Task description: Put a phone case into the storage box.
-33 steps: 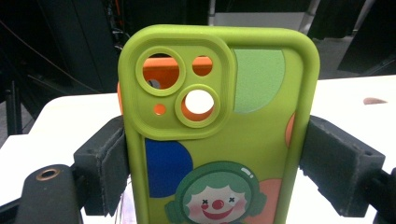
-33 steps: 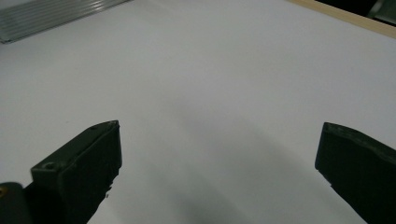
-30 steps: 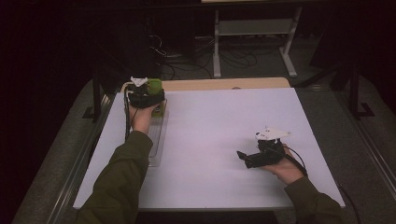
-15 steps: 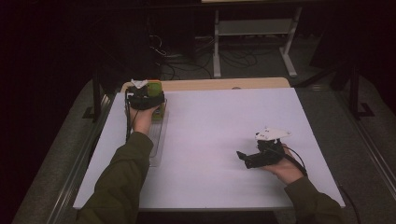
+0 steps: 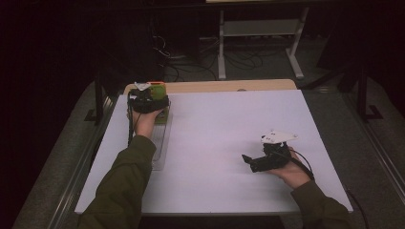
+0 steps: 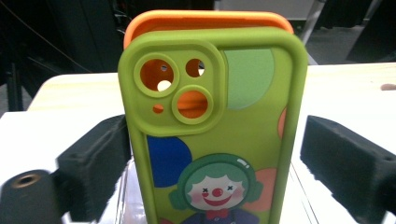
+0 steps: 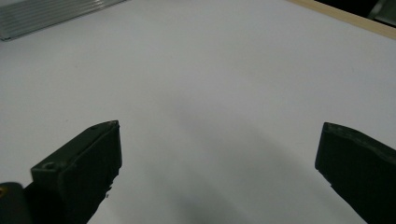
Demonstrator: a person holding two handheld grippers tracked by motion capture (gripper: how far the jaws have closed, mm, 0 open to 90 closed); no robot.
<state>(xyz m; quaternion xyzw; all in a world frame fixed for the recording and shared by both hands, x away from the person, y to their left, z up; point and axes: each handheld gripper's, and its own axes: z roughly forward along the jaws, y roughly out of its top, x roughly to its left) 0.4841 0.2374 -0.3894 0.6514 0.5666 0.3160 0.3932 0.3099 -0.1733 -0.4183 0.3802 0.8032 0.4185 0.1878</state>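
- Since a moment ago the left gripper (image 6: 212,154) has let its jaws spread; both hands sit where they were, and the green phone case (image 6: 212,135) stands between the jaws in the same spot.
- That green case is upright between the two black fingers (image 6: 93,163) of the left gripper, with a visible gap on each side, so neither pad presses on it.
- Its back faces the gripper's camera: a clown face low down, coloured circles around it, and the camera cut-outs at the upper left.
- Just behind it, on the far side from the fingers, stands an orange phone case (image 6: 205,19), its top edge peeking above the green one.
- Both cases rest in a clear holder (image 5: 160,143) that runs from the fingertips back toward the person along the left edge of the white table (image 5: 219,129).
- From above, the left gripper (image 5: 149,102) hangs at the table's far left corner, over the cases.
- Well apart, the right gripper (image 5: 248,160) rests low at the near right, its fingers (image 7: 79,172) spread wide with bare table between them, holding nothing.
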